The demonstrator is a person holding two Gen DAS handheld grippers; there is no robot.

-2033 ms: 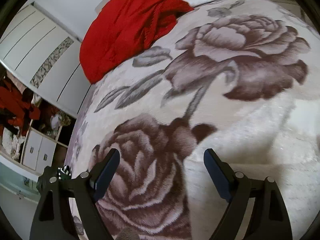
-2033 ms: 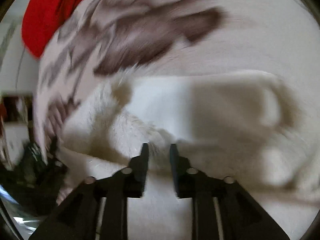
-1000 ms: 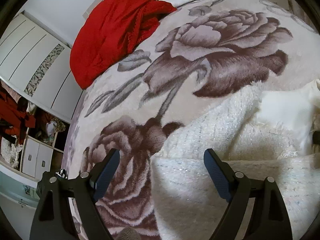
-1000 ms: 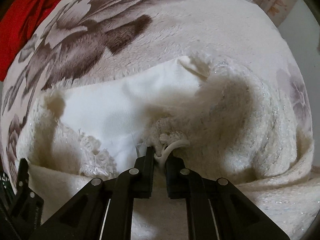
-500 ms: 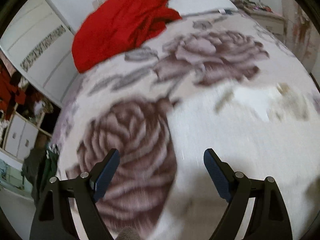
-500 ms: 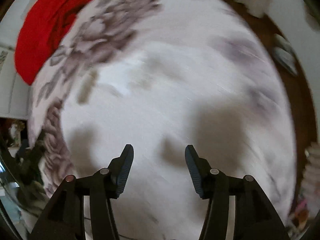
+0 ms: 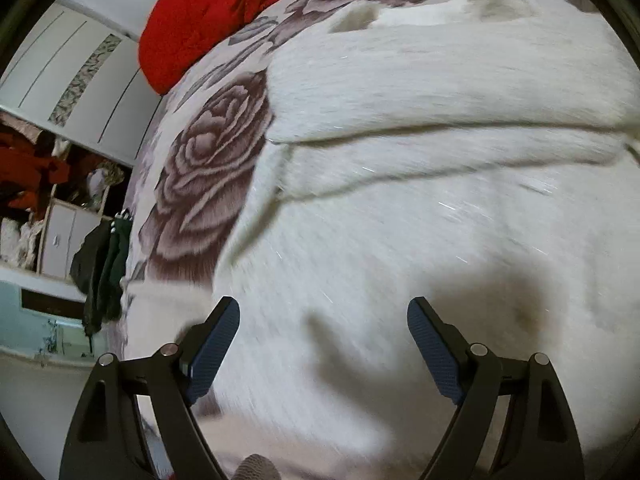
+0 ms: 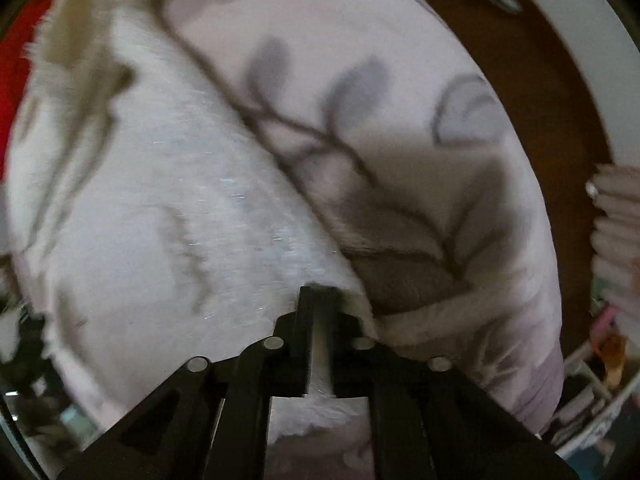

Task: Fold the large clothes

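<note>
Half a second on, our right gripper has clamped its fingers on the sweater, now spread crosswise over the bed; our left gripper hovers above its near hem, fingers apart.

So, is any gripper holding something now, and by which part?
The right gripper holds the white fuzzy garment, jaws closed on its near edge. The left gripper is open and holds nothing.

Left wrist camera looks low across the bed toward the red bedding at 11 o'clock; right wrist camera sits close above; both share the white garment.
</note>
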